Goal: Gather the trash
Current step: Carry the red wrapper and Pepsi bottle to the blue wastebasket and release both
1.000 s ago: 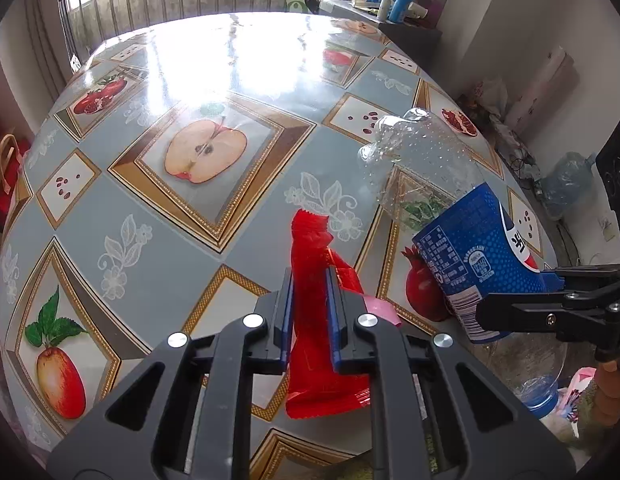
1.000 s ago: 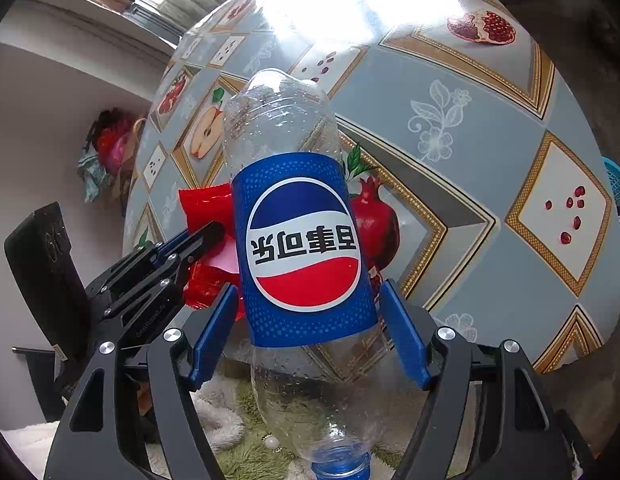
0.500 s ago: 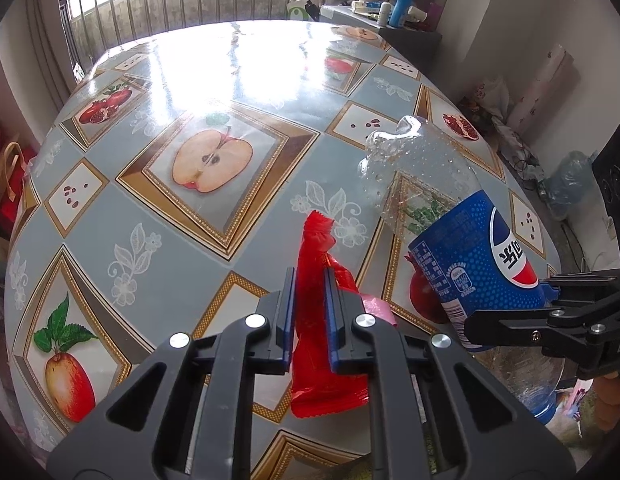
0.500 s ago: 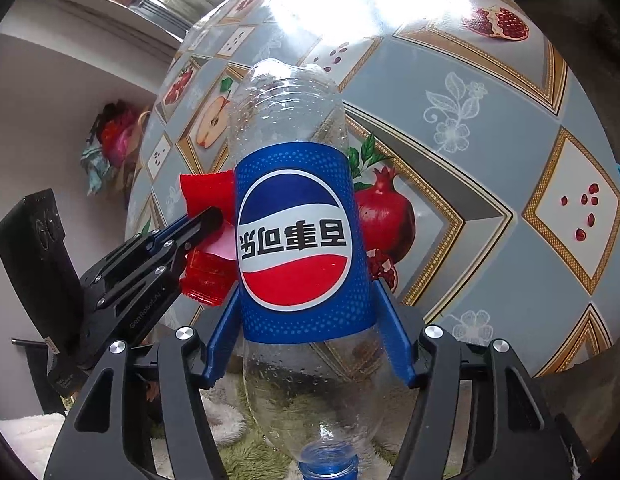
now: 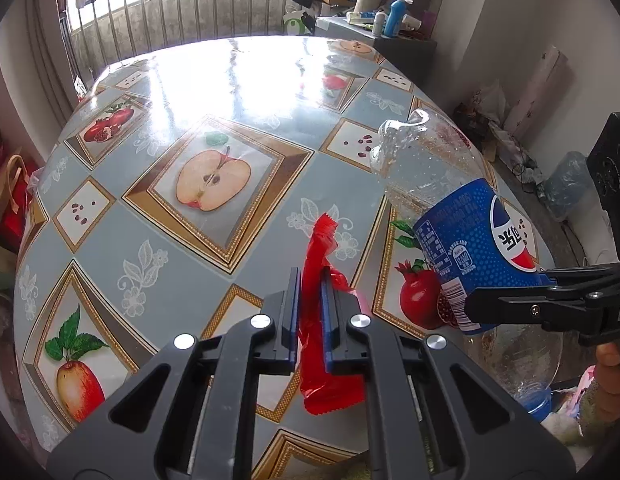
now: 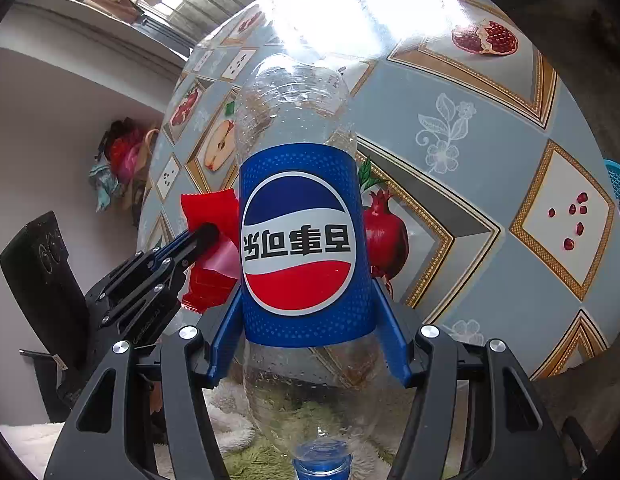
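A crumpled red wrapper (image 5: 324,236) sticks up between the blue pads of my left gripper (image 5: 310,280), whose jaws are closing and press on it above the table's near edge. To its right a clear cola bottle (image 5: 462,236) with a blue label hangs cap-down, bottom toward the table. My right gripper (image 6: 305,300) is shut on the bottle (image 6: 297,240), both pads against the label. Its blue cap (image 6: 322,456) points at the floor. From the right wrist view the left gripper (image 6: 207,236) and the wrapper (image 6: 205,206) sit just left of the bottle.
The round table (image 5: 169,240) has a glossy fruit-print cloth. Behind it stand a barred window and a cluttered cabinet (image 5: 390,24). Bags lie at the left (image 5: 9,200), a large water jug (image 5: 566,184) at the right. A fluffy rug (image 6: 229,428) lies below, a blue basket (image 6: 618,184) beyond the table.
The right jaws have closed in from a gap beside the bottle until the pads touch its label. The left pads have drawn a little tighter on the wrapper.
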Motion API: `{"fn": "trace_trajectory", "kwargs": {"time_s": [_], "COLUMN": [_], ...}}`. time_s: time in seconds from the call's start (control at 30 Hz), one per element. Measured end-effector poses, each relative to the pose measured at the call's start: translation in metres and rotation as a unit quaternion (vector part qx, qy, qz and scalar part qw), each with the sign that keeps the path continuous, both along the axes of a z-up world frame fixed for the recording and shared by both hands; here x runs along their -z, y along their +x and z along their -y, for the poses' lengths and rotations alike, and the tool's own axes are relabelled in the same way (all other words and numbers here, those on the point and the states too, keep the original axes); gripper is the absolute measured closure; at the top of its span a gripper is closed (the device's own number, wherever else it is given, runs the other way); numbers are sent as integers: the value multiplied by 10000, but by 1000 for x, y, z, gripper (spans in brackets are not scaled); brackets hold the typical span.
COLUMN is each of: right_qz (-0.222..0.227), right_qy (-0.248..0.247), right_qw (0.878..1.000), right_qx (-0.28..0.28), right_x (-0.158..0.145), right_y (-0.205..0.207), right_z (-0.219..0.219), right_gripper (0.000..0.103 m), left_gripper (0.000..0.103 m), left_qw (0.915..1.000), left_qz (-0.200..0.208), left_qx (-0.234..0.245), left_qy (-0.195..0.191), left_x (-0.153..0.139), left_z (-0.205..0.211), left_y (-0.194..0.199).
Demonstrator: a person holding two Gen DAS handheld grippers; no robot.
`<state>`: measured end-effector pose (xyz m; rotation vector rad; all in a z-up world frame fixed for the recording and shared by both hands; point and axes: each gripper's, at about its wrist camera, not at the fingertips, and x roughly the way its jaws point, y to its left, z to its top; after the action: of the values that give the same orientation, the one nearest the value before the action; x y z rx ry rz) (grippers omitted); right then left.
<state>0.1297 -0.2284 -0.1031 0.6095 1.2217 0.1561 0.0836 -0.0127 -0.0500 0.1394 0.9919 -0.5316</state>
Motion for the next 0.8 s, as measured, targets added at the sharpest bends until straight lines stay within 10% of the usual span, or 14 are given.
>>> {"fn": "trace_trajectory", "kwargs": {"time_s": [0.8], "right_qz": [548], "right_qy": [326], "right_qw": [9963], "right_qx": [581], "right_x": [-25], "right_y": [-31], "right_z": [46], "right_gripper": [44], "left_gripper": [97], "left_qw": [9969], "left_qz": [480], "left_qx": [546], "left_qy": [-312], "left_x": [-51], "left_z": [35], "left_y": [-6]}}
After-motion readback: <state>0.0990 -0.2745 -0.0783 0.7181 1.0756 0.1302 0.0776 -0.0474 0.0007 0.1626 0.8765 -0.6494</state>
